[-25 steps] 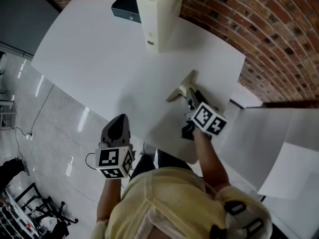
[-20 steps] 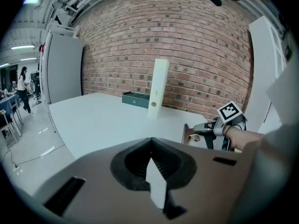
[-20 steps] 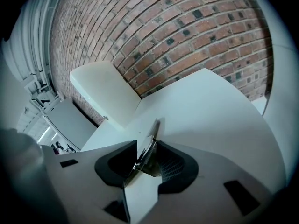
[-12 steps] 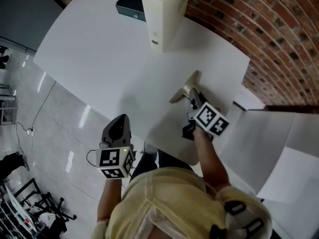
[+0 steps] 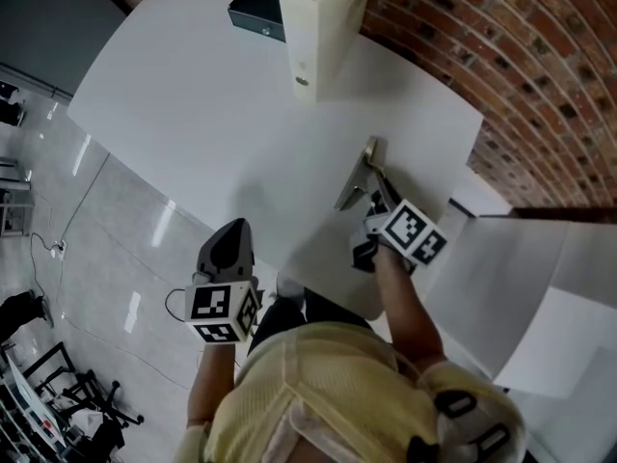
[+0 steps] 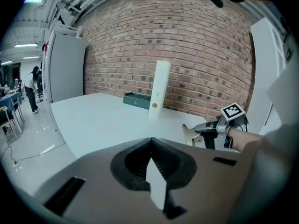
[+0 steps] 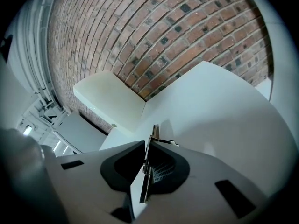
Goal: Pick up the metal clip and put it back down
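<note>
The metal clip point(image 5: 355, 179), a thin pale metal piece, stands tilted over the white table point(image 5: 193, 114) near its right edge. My right gripper point(image 5: 378, 189) has it between its jaws, which are closing and press on it. In the right gripper view the clip point(image 7: 150, 146) shows edge-on, pinched between the pads of the right gripper point(image 7: 145, 171). My left gripper point(image 5: 225, 244) hangs off the table's front edge, shut and holding nothing. From the left gripper view point(image 6: 154, 171), the clip point(image 6: 189, 134) sticks out of the right gripper point(image 6: 208, 127).
A tall cream box point(image 5: 323, 22) stands upright at the table's far side with a dark flat box point(image 5: 258, 13) beside it. A brick wall point(image 5: 501, 56) runs behind. White panels point(image 5: 540, 287) lie right of the table. Glossy floor point(image 5: 106, 258) is on the left.
The right gripper's jaws have closed on the clip, and the clip has turned from lying broad and flat to standing narrower and more upright. The left gripper has stayed put.
</note>
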{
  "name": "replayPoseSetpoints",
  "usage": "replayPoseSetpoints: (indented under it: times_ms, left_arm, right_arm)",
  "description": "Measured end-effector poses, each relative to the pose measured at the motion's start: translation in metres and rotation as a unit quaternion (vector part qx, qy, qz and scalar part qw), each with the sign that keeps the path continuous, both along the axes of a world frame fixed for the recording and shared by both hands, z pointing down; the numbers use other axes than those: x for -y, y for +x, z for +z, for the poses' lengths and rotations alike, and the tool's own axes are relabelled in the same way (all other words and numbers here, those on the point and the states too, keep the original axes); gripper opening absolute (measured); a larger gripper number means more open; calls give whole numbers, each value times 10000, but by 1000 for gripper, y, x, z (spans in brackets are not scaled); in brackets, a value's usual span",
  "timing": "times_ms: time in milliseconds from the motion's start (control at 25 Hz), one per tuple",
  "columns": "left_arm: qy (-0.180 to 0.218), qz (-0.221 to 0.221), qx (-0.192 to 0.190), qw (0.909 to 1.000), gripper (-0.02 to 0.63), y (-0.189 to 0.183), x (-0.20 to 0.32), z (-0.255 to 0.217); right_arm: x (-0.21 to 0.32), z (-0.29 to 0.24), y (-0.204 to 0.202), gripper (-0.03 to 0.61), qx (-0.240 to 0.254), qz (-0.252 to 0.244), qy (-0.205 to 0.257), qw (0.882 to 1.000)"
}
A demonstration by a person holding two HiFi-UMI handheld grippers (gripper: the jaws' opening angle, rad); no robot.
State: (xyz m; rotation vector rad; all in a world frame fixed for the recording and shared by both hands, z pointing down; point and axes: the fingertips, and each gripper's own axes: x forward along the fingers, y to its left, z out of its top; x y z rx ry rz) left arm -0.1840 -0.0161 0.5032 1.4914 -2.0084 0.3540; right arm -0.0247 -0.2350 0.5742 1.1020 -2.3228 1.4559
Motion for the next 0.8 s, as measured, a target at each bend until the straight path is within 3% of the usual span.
replayPoseSetpoints:
  times_ms: [800]
  left_arm:
    - [491,0,154,9987,2,-6,-2,-18]
  right_arm:
    - [-25,-40,-9,6,453,-478,287,9974]
